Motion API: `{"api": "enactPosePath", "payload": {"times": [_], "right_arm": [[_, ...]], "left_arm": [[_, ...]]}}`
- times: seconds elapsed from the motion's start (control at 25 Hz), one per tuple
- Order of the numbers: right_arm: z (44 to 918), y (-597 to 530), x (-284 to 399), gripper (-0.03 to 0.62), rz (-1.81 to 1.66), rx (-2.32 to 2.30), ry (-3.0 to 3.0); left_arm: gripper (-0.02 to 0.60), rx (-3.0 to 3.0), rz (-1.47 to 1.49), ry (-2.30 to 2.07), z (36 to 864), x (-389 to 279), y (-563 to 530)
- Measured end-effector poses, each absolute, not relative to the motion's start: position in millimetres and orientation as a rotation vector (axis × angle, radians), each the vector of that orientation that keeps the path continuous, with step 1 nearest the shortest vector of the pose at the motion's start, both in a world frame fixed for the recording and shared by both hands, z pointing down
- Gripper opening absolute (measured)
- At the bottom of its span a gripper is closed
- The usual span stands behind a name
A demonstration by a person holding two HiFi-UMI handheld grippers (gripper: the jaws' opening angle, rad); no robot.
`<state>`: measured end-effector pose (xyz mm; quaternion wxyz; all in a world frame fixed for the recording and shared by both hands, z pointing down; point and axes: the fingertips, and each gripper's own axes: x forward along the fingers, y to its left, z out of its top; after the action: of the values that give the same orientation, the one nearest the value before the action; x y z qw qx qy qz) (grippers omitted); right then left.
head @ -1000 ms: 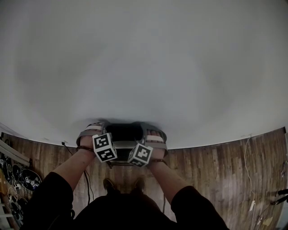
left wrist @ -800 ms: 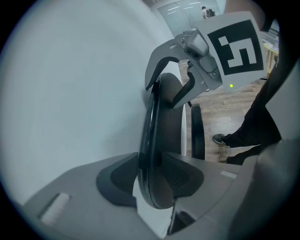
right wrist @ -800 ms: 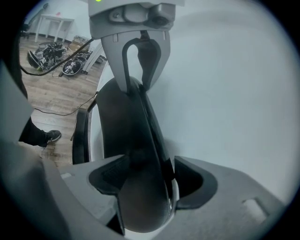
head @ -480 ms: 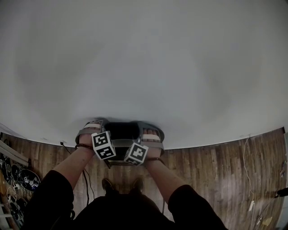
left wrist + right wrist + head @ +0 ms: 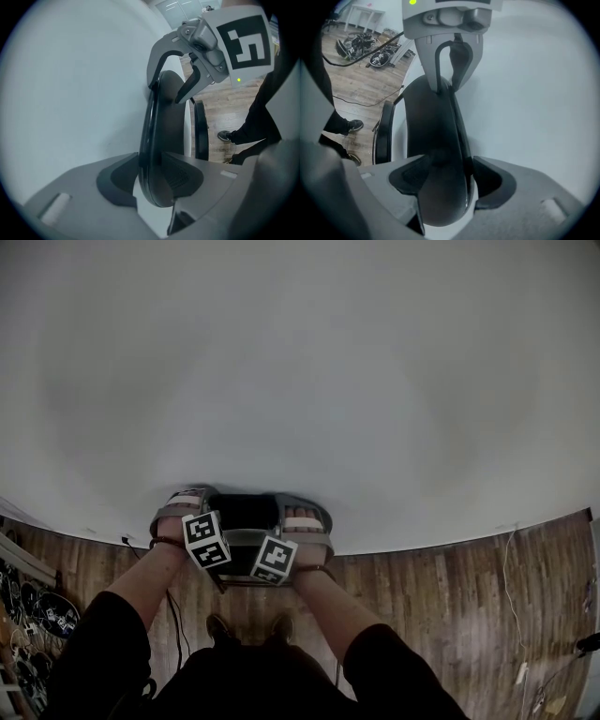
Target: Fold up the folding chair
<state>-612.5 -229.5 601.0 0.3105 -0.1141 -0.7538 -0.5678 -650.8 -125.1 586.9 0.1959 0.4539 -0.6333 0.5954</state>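
The left gripper and the right gripper both clamp the black top panel of the folding chair. That grip seemingly steadies it upright beside the wall.

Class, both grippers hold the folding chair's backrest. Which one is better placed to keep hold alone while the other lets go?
Right, narrowly. The backrest fills the jaws of the right gripper, both pads flat on it; the left gripper clamps a thinner edge. Both grips look usable.
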Motion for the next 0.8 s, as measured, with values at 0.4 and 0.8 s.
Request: {"api": "enactPosePath", "payload": {"times": [0.4,0.8], "right_arm": [[575,-228,-588,0.29,-1.197,-0.406,-2.245],[565,-196,-512,0.285,-0.868,-0.423,-2.336]], "left_arm": [[0.147,1.223,1.506,-2.0,540,-621,-103],[0.142,1.207,1.164,-2.172,527,-549,-54]]}}
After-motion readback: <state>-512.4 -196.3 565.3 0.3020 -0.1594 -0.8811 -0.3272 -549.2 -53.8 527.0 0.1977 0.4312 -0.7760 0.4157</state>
